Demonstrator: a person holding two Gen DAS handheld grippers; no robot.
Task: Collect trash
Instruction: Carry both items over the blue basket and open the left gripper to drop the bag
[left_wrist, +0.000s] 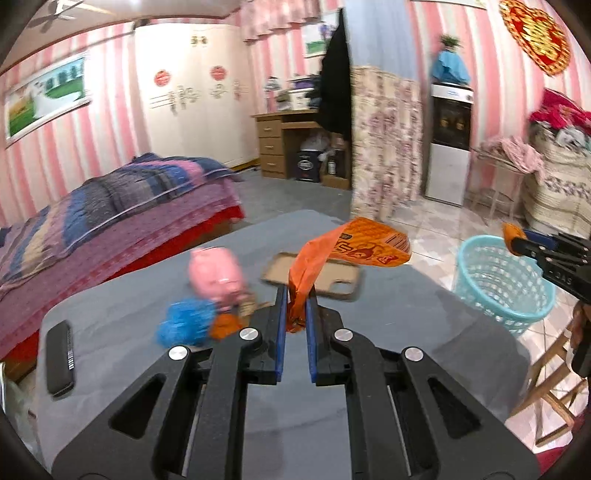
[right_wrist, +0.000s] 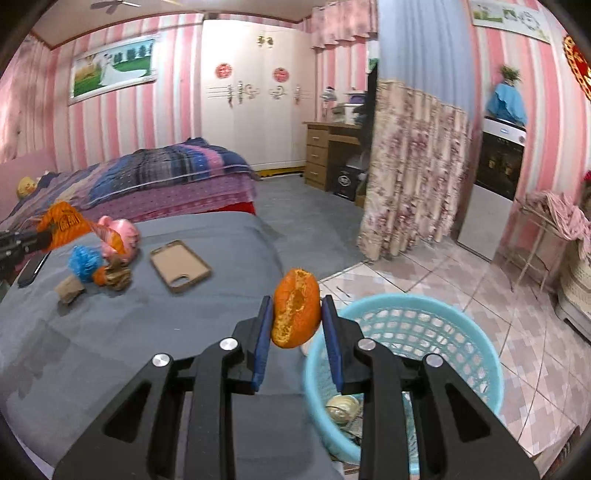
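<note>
The orange snack wrapper (left_wrist: 354, 243), its print too blurred and creased to read, is clenched at its twisted end in the left claw (left_wrist: 295, 306) and streams up and away to the right above the grey bench (left_wrist: 129, 306). The orange peel (right_wrist: 295, 308) stands upright, long axis vertical and torn pith toward the camera, pinched in the right claw (right_wrist: 297, 321), which reaches level over the bench edge, beside the rim of the blue basket (right_wrist: 461, 317). A pink piggy bank (left_wrist: 216, 277), phone case (left_wrist: 332, 282) and blue scrap (left_wrist: 183, 325) lie on the bench.
</note>
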